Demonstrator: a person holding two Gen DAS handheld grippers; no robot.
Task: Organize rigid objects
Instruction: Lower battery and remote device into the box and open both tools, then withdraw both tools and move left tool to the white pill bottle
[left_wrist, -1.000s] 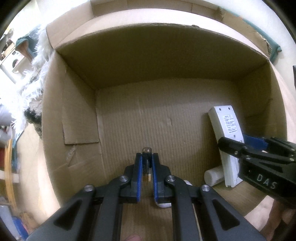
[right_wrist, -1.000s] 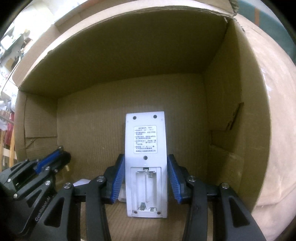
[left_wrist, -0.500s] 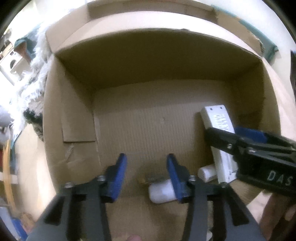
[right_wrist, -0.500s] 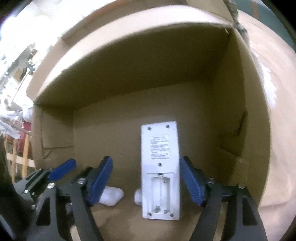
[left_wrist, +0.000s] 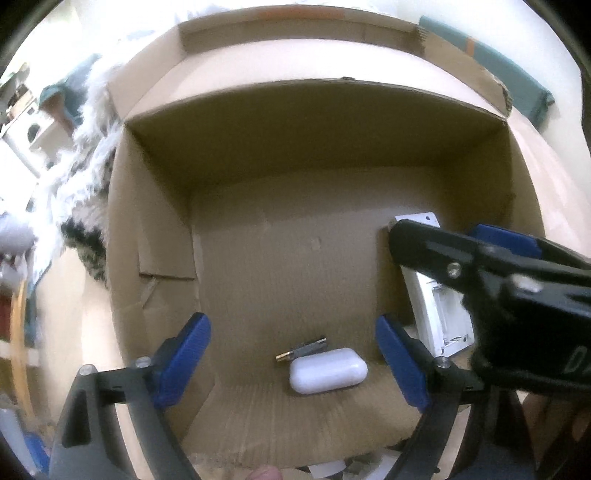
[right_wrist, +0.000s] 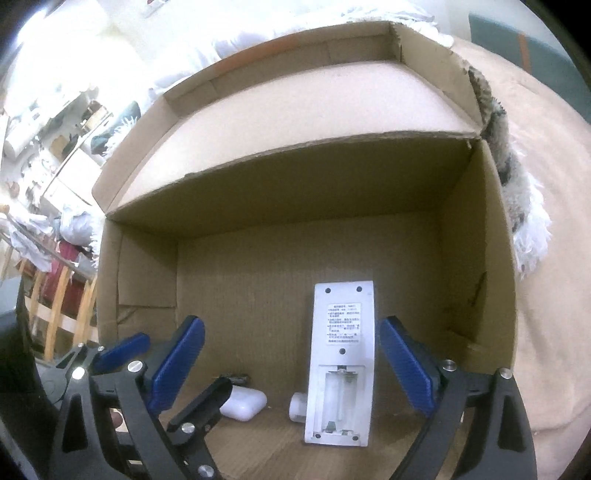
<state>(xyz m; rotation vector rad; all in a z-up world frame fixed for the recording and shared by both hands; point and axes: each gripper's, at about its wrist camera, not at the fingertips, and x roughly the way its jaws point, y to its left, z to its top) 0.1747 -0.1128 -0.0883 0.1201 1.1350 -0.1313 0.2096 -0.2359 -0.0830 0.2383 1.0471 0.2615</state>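
Note:
An open cardboard box (left_wrist: 258, 229) (right_wrist: 258, 280) holds the objects. A small dark key-like metal piece (left_wrist: 303, 348) (right_wrist: 234, 378) lies on the box floor beside a white earbud case (left_wrist: 328, 370) (right_wrist: 243, 403). A white remote (right_wrist: 341, 362) (left_wrist: 439, 314) lies face down, battery bay open, with a small white cylinder (right_wrist: 297, 406) at its left. My left gripper (left_wrist: 293, 363) is open and empty above the case. My right gripper (right_wrist: 291, 362) is open and empty around the remote without touching it.
Fluffy white and grey fabric (left_wrist: 88, 177) (right_wrist: 517, 192) lies outside the box on both sides. A tan surface (right_wrist: 546, 258) spreads to the right. Wooden furniture and clutter (right_wrist: 55, 295) stand far left. The box's rear flap (right_wrist: 295, 103) stands up.
My left gripper opened and let go of the small metal piece, which now lies by the earbud case. My right gripper opened off the remote. Both pulled back and up.

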